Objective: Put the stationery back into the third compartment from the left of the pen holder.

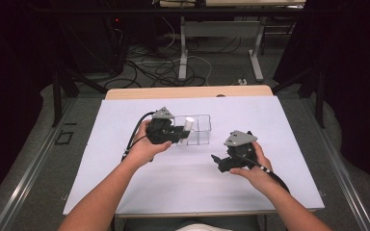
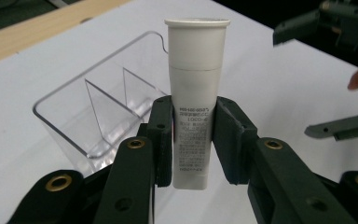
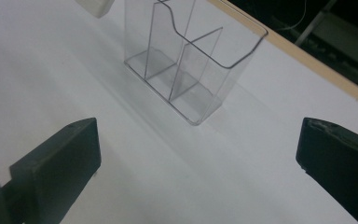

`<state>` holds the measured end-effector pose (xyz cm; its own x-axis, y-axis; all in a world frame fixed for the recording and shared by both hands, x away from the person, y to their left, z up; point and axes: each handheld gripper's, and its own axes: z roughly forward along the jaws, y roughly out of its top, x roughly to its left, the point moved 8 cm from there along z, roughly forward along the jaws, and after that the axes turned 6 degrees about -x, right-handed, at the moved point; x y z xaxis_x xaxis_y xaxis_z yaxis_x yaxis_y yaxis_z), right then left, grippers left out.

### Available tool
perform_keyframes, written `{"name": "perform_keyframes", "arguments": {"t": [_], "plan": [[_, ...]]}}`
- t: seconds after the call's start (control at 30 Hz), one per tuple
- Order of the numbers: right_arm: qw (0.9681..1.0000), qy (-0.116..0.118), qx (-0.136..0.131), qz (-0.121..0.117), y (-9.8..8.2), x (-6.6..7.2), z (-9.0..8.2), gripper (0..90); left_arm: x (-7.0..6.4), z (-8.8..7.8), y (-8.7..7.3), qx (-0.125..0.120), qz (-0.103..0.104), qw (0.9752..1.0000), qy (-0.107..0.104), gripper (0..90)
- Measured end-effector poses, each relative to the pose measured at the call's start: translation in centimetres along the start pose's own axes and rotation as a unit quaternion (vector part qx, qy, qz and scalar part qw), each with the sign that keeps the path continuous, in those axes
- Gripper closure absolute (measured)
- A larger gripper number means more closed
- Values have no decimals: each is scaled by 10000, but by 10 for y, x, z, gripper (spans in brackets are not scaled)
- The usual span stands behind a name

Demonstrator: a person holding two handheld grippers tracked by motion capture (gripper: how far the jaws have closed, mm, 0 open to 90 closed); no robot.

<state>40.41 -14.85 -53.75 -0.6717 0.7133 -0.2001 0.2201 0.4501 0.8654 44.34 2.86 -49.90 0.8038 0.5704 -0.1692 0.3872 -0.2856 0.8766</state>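
Note:
A white tube [image 2: 196, 84] with a flat cap stands upright between the jaws of my left gripper [image 2: 193, 122], which is shut on its printed lower half. In the high view the tube [image 1: 189, 122] hangs by the near left side of a clear plastic organiser [image 1: 201, 131] with dividers, and my left gripper [image 1: 182, 133] holds it there. The organiser [image 3: 191, 60] stands empty on the white sheet. My right gripper [image 1: 217, 162] is to the right of it and nearer the person, jaws wide apart with nothing between them [image 3: 196, 158].
A white sheet [image 1: 173, 183] covers the table, with a wooden strip [image 1: 188, 91] along the far edge. Beyond the table are desk legs [image 1: 183, 48] and loose cables [image 1: 154, 67] on the floor. Dark curtains stand at both sides.

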Motion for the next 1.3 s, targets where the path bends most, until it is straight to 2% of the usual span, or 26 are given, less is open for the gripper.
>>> {"name": "perform_keyframes", "arguments": {"t": [0.07,0.13,0.23,0.27,0.3,0.43,0.57,0.77,0.93,1.17,1.3], "plan": [[9995,-148,26,286,-3,-5,1,0,2,1,5,-157,-9,9998,76,700],[9987,-226,12,458,-6,-10,1,0,3,4,11,-342,-87,9992,188,700],[9965,-306,-51,783,-9,-15,1,0,4,6,17,-494,-158,9981,317,700],[9954,-317,-82,906,-10,-17,1,0,4,8,20,-645,-201,9969,411,700],[9943,-351,-100,999,-11,-20,1,0,5,8,21,-642,-199,9967,449,700],[9902,-383,-93,1341,-18,-25,3,0,7,11,29,-909,-261,9932,685,700],[9864,-412,-66,1587,-24,-28,5,0,8,13,35,-1108,-297,9894,885,700],[9821,-473,-87,1822,-27,-32,5,0,8,17,42,-1408,-390,9833,1087,700],[9801,-559,-60,1903,-31,-37,4,0,9,22,44,-1535,-424,9800,1190,700],[9796,-557,-51,1931,-35,-39,4,0,8,33,41,-1542,-565,9781,1275,700],[9795,-544,-41,1939,-36,-39,5,0,5,40,36,-1476,-590,9791,1271,700]]}}
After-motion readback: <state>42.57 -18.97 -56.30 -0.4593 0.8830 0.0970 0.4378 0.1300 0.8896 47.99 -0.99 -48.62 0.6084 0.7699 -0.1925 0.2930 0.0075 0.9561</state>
